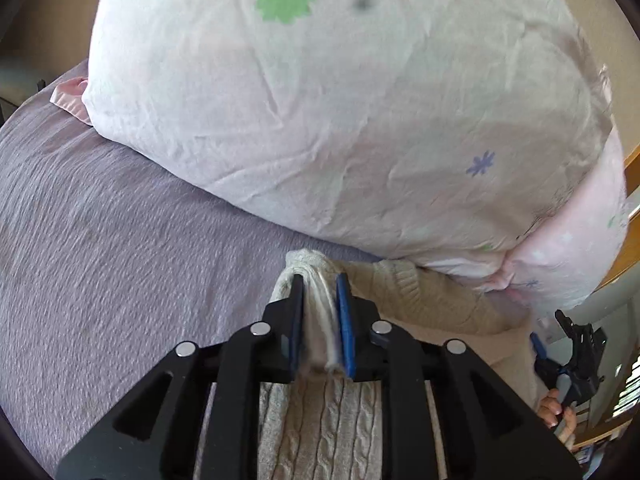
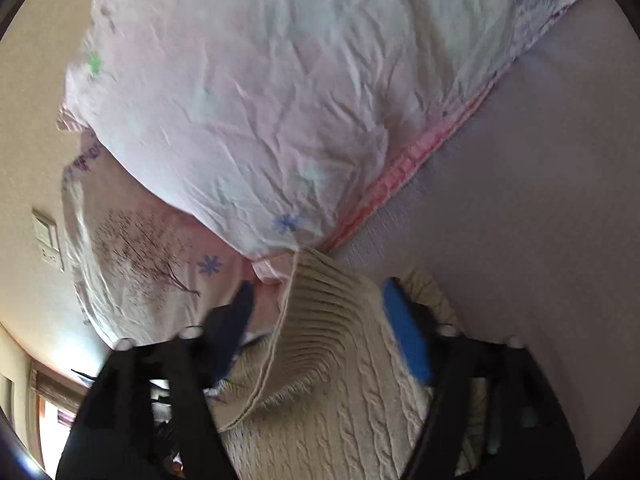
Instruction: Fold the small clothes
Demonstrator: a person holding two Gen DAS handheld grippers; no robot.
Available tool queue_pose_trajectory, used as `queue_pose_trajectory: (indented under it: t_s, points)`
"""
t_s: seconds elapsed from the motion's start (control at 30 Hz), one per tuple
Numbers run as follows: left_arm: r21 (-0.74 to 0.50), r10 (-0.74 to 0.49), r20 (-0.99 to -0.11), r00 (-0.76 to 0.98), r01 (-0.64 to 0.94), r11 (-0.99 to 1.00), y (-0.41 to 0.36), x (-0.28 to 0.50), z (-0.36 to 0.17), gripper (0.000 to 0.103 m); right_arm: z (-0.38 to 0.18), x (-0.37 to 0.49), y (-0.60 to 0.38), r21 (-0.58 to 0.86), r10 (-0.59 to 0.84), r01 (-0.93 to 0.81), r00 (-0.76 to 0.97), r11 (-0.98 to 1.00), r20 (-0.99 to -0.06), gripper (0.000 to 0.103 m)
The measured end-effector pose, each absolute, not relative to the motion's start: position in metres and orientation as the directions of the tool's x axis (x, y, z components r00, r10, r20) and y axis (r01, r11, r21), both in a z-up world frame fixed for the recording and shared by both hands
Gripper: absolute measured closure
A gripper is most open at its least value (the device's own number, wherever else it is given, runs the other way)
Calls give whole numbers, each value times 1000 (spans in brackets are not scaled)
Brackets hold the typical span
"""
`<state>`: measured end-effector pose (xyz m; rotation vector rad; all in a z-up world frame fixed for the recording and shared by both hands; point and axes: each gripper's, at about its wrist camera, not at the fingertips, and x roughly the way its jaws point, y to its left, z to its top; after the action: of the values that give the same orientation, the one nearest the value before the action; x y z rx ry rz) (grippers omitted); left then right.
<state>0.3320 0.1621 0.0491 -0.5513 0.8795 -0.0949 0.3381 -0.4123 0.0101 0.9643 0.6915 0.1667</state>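
A small cream cable-knit sweater (image 1: 320, 420) lies on the lilac bedspread (image 1: 120, 240), its far part reaching the pillow. My left gripper (image 1: 320, 284) is shut on a bunched edge of the sweater. In the right wrist view the sweater's ribbed hem (image 2: 320, 320) sits between the fingers of my right gripper (image 2: 316, 292), which stand wide apart with gaps on both sides; the view is blurred. The right gripper also shows at the right edge of the left wrist view (image 1: 576, 344), held in a hand.
A large white pillow with green and blue flower prints (image 1: 340, 100) fills the far side of the bed, and shows in the right wrist view (image 2: 260, 100). A second pink pillow (image 2: 152, 264) lies beside it. A beige wall with a switch plate (image 2: 48, 240) is behind.
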Motion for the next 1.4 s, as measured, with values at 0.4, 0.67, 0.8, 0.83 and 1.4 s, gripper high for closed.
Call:
queue_pose_trajectory:
  t_s: [0.4, 0.67, 0.8, 0.83, 1.4]
  points:
    - [-476, -371, -759, 535, -66, 877, 157, 293, 23, 32, 22, 295, -317, 569, 548, -183, 605, 802, -578, 7]
    - [-455, -388, -768, 509, -7, 891, 120, 290, 10, 30, 4, 282, -284, 404, 458, -227, 564, 886, -687, 7]
    - [-467, -357, -768, 532, -83, 880, 117, 288, 7, 64, 4, 275, -304, 521, 536, -221, 598, 825, -596, 7]
    - [-493, -372, -761, 532, -100, 864, 118, 288, 5, 75, 5, 274, -307, 530, 538, -214, 604, 820, -588, 7]
    - [-385, -456, -718, 526, 245, 890, -151, 321, 140, 85, 51, 258, -419, 653, 432, -104, 825, 750, -365, 7]
